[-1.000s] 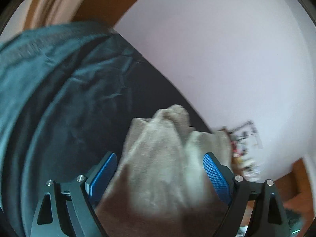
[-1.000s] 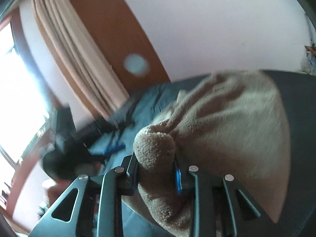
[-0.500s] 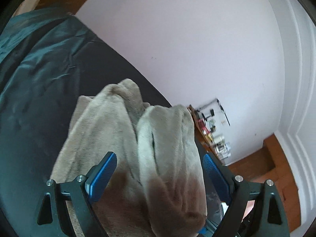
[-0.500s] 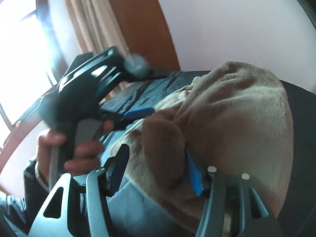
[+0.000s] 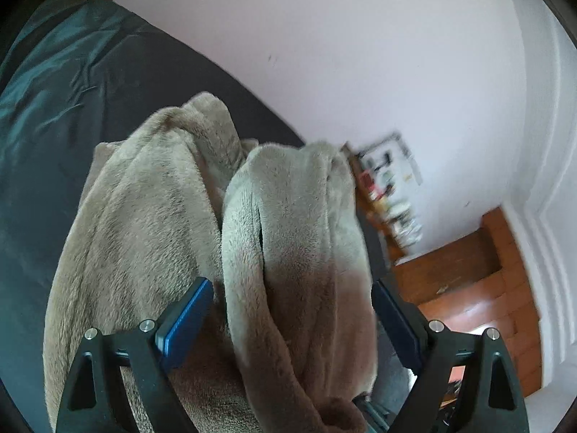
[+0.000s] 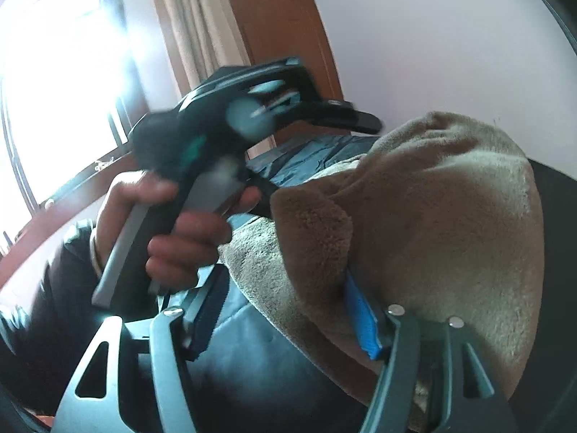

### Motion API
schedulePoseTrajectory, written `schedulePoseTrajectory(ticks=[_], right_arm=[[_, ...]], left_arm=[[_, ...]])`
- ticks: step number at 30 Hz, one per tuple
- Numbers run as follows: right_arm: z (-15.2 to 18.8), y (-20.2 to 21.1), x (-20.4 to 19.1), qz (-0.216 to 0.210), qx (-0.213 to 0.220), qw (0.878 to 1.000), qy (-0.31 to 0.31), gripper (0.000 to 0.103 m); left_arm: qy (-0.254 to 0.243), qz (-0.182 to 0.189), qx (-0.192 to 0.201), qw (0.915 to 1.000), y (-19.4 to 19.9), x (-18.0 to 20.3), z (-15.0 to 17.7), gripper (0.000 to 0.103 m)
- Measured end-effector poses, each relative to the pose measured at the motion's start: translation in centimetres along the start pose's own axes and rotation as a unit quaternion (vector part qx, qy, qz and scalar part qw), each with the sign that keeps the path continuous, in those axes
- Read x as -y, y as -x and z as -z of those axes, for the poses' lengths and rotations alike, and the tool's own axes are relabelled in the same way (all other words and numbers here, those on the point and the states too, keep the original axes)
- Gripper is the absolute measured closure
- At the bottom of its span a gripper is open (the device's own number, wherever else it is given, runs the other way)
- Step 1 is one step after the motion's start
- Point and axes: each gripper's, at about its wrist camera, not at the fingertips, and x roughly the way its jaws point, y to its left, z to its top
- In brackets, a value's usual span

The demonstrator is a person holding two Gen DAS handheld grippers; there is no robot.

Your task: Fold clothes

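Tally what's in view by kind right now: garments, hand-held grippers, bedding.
Beige fleece garment: 1
Hand-held grippers: 2, the left hand-held gripper and the right hand-held gripper
Dark teal bed cover: 1
Total: 4

The fleece garment (image 5: pixel 151 216) lies bunched on the bed (image 5: pixel 54 108), one fold rising between the fingers of the left gripper (image 5: pixel 288 321), with the wall (image 5: pixel 360 54) behind the bed and a cluttered shelf (image 5: pixel 389 195) far right beside it.
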Motion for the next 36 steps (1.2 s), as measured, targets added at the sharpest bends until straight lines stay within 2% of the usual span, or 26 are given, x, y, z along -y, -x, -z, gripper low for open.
schedulePoseTrajectory(ticks=[11,15,19,20,21,22,23,25,30,36], right_arm=[[0.2,-1.0,-0.4,0.012,-0.002,1.0,0.002,0.028],[0.5,-0.4,-0.6,0.017,-0.002,1.0,0.007,0.026],[0.6,-0.3,-0.9,0.035,0.011,0.999,0.01,0.025],[0.6,0.0,-1.0,0.041,0.02,0.999,0.01,0.025],[0.6,0.6,-1.2,0.046,0.029,0.999,0.007,0.025],[0.6,1.0,-1.1,0.05,0.04,0.998,0.002,0.025],[0.5,1.4,-0.9,0.054,0.05,0.997,-0.006,0.025],[0.4,2.2,-0.5,0.068,0.073,0.995,-0.024,0.024],[0.3,4.4,0.2,0.151,0.13,0.98,-0.024,0.022],[-0.1,6.2,1.4,0.171,0.151,0.973,-0.042,0.02]], left_arm=[[-0.007,-0.046,-0.104,0.9935,-4.5,2.6,-2.7,0.012],[-0.006,-0.05,-0.097,0.994,-4.6,2.7,-2.7,0.012],[0.01,-0.032,-0.084,0.9959,-4.0,2.5,-2.6,0.013],[0.014,-0.025,-0.082,0.9963,-3.8,2.3,-2.6,0.016],[0.018,-0.017,-0.079,0.9966,-3.6,2.2,-2.6,0.034],[0.019,-0.017,-0.077,0.9967,-3.6,2.0,-2.5,0.058],[0.02,-0.018,-0.075,0.9968,-3.5,1.8,-2.4,0.064],[0.021,-0.02,-0.071,0.9971,-3.3,1.4,-2.2,0.068],[0.022,-0.017,-0.061,0.9977,-2.5,1.4,-2.3,0.076],[0.011,0.007,-0.026,0.9996,0.9,3.2,-4.2,0.08]])
